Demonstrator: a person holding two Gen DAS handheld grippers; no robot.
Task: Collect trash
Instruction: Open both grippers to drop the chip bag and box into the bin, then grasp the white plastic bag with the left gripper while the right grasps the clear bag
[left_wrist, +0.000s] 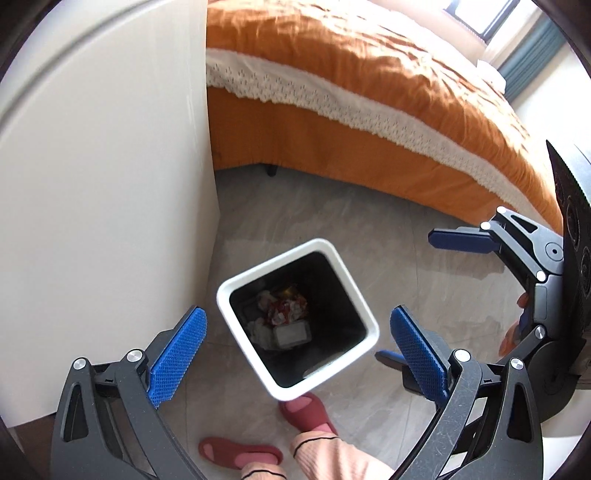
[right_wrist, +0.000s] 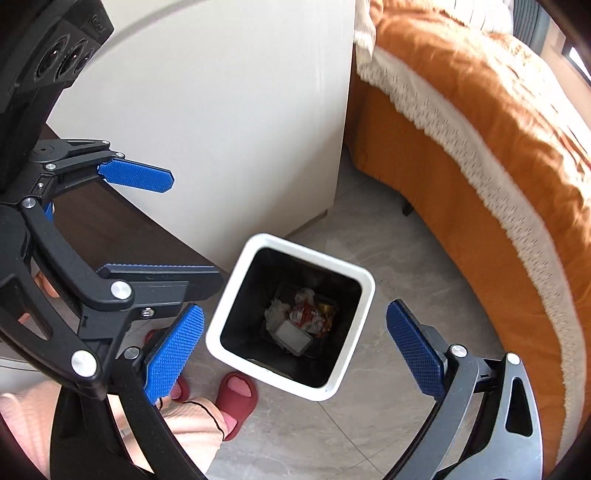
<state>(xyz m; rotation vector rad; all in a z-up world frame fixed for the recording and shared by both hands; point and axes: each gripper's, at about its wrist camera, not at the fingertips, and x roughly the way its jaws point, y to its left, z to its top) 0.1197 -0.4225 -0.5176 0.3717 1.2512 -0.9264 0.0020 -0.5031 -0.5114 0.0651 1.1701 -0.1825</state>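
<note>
A white square trash bin (left_wrist: 354, 288) with a black inside stands on the grey floor, and the right wrist view shows it too (right_wrist: 364, 291). At its bottom lies crumpled trash (left_wrist: 282, 314) (right_wrist: 303, 317): white tissue, a red-and-white wrapper and a pale flat box. Both grippers hang above the bin, pointing steeply down. My left gripper (left_wrist: 295, 350) is open, with nothing between its blue pads. My right gripper (right_wrist: 295, 350) is open and empty as well. Each gripper shows at the edge of the other's view, the right one (left_wrist: 424, 291) and the left one (right_wrist: 162, 225).
A white cabinet (left_wrist: 110, 203) (right_wrist: 221, 129) stands just left of the bin. A bed with an orange cover and white lace trim (left_wrist: 369, 92) (right_wrist: 498, 147) runs behind and to the right. A person's feet in red slippers (left_wrist: 306, 410) (right_wrist: 236, 395) stand against the bin's near side.
</note>
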